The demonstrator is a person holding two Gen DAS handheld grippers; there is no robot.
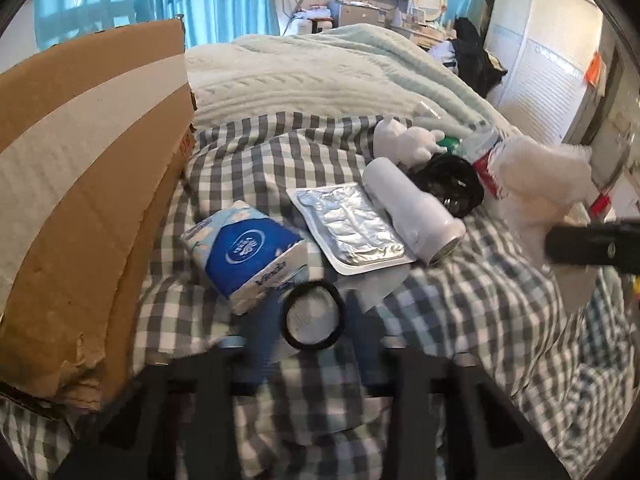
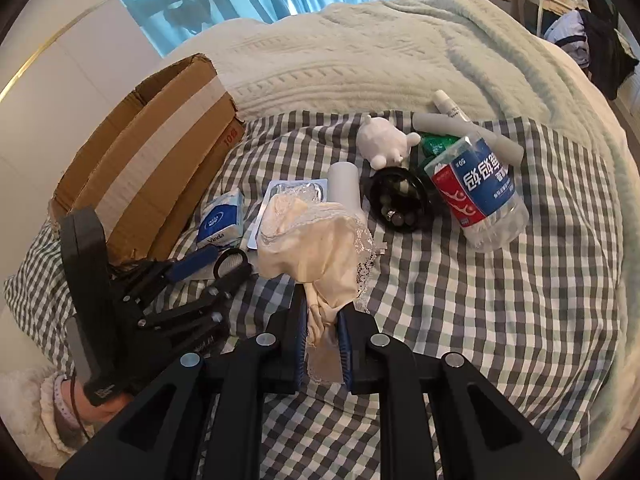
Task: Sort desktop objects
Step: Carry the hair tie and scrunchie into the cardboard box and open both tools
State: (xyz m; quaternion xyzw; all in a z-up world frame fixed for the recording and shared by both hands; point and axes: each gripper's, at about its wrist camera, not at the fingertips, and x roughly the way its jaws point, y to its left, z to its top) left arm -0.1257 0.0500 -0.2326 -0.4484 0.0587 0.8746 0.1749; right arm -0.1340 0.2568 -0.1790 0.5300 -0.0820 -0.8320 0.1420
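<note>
On the checked bedspread (image 2: 480, 300): right gripper (image 2: 323, 344) clamped on a cream lace-trimmed cloth (image 2: 316, 240); left gripper (image 2: 228, 270) closed, holding nothing.

Cream cloth is pinched at its lower end between the blue pads (image 2: 345, 344) of the right gripper, with the bunched upper part standing above the jaws, in front of the foil tray (image 1: 348, 226) and white cylinder (image 1: 412, 216). Right gripper points steeply down toward the bedspread. Left gripper, seen from the right wrist view, is angled downward with its fingers together, tips just beside the black ring (image 1: 313, 316) and near the blue tissue pack (image 1: 248, 252). A sleeve and wrist (image 2: 60, 404) support the left gripper. Cardboard box (image 1: 84, 184) stands at the left; plush toy (image 2: 382, 140), black dish (image 2: 400, 200) and water bottle (image 2: 476, 188) lie beyond.
</note>
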